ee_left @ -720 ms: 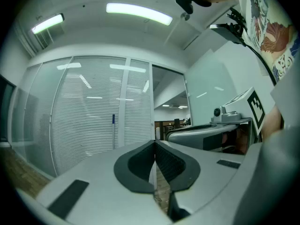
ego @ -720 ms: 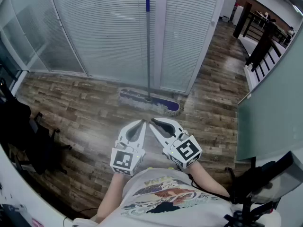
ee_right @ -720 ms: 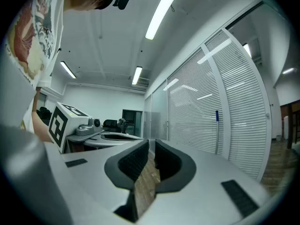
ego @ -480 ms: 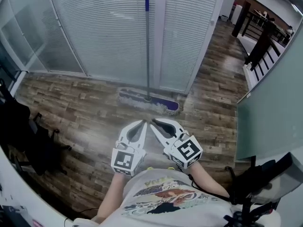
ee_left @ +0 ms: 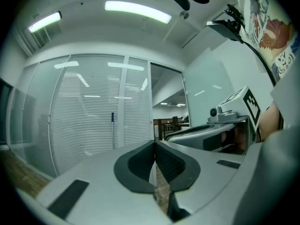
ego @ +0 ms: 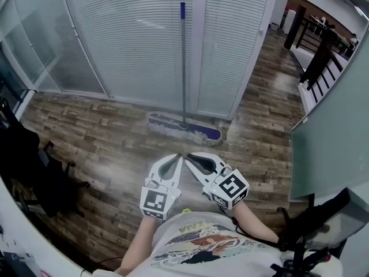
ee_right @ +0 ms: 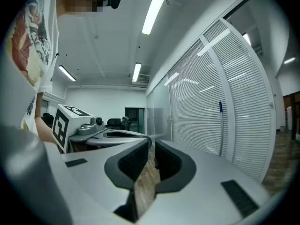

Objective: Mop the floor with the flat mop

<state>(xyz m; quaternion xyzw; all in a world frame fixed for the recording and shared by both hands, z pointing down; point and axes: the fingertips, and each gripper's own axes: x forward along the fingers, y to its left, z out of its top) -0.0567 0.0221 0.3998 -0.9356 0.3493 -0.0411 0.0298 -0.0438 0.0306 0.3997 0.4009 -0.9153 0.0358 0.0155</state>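
Ahead, flat mop (ego: 184,123) upright, left claw (ego: 179,156) closed, right claw (ego: 187,155) closed

Open wood floor (ego: 98,137) runs ahead to the flat mop (ego: 184,127) against the glass wall (ego: 132,45); chair (ego: 29,166) at left.

Brown wood-grain planks, white slats, a purple mop pad

The floor (ego: 98,131) is patterned in mottled brown and grey planks; the blinds (ego: 138,39) are striped with fine white horizontal slats. The flat mop (ego: 184,127) is fringed in purple and pale grey, its handle (ego: 184,62) silver and tipped with blue. The left gripper (ego: 179,156) and right gripper (ego: 188,154) are coloured white, with black-and-white square markers on their cubes.
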